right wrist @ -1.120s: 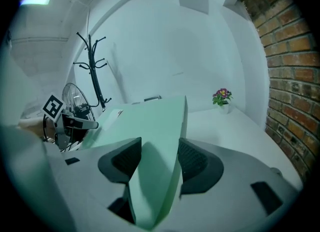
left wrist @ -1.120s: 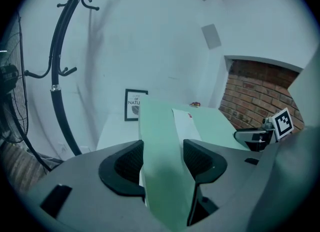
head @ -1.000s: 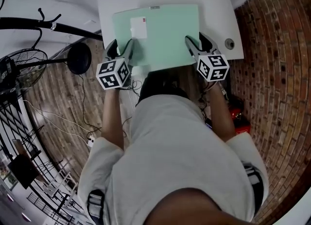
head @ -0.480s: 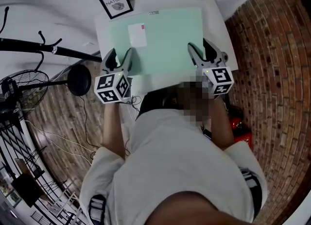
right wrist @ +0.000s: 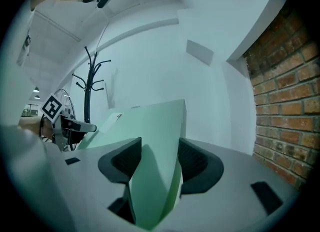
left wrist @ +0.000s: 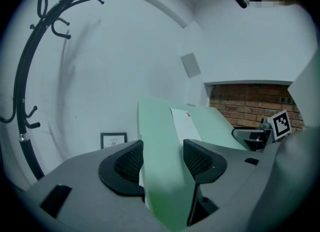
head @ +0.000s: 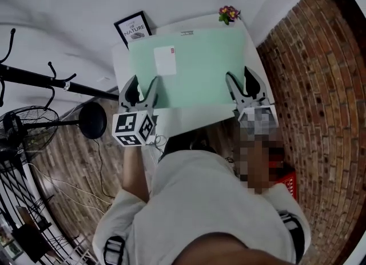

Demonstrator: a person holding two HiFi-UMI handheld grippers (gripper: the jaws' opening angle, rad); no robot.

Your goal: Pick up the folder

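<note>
Pale green plastic folder (head: 194, 63) is hanging above the white bench (head: 194, 119), left gripper (head: 143, 86) and right gripper (head: 240, 80) fingers clamping its near edge; next, raise it level.

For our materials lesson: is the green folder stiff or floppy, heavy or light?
Probably stiff: the folder spans flat between the left gripper and right gripper without sagging. Likely light: two edge pinches carry it. Smooth cover, possibly slippery.
</note>
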